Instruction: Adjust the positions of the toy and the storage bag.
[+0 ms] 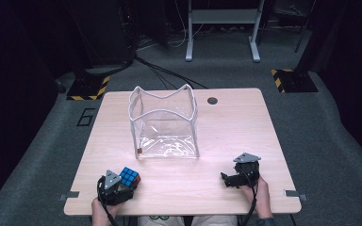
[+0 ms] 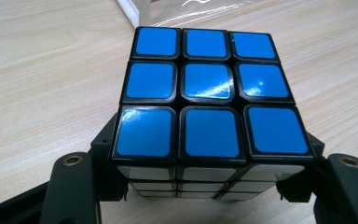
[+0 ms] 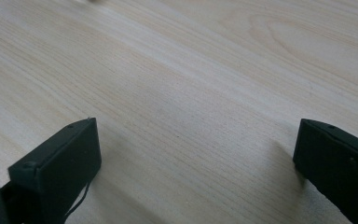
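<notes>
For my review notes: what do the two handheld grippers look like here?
Both are black, boxy units. The left gripper and the right gripper each carry a grey three-cornered plate on top, and a black cable trails back from each along the forearm. In the gripper views the jaws are matte black blocks with small round fasteners. No sleeves show at the wrists.

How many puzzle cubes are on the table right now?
1. The puzzle cube sits at the near left corner of the table, between the left gripper's jaws, blue face up. The clear bag looks empty of cubes.
</notes>
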`<state>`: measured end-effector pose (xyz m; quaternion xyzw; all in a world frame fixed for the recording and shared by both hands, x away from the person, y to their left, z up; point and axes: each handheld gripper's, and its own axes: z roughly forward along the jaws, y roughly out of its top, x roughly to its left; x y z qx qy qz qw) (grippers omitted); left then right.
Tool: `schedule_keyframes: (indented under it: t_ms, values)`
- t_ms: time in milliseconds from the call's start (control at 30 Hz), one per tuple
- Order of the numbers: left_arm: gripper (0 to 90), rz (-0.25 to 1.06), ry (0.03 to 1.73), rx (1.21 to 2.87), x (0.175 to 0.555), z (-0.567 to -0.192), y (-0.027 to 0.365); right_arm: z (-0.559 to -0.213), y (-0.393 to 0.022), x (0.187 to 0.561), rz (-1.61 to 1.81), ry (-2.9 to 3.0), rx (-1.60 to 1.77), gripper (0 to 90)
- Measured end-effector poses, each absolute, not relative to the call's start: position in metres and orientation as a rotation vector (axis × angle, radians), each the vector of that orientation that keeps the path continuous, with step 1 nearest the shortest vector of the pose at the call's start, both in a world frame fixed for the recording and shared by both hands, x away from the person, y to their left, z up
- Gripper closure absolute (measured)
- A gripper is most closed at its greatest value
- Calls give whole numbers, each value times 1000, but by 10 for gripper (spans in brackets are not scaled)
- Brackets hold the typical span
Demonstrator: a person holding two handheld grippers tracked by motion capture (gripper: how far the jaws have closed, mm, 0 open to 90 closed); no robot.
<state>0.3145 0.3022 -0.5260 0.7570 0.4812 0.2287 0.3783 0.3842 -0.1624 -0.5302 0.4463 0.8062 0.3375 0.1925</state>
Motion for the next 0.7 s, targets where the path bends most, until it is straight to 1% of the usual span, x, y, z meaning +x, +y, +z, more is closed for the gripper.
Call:
schedule_keyframes:
  t_ms: [300,700]
  values:
    - [340,570,1222,1917,316,-526,303,-530,-163,384,943,2267,1255,3]
    - [339,590,1166,1926,317,-510,292,-530,-162,384,944,2267,1258,2]
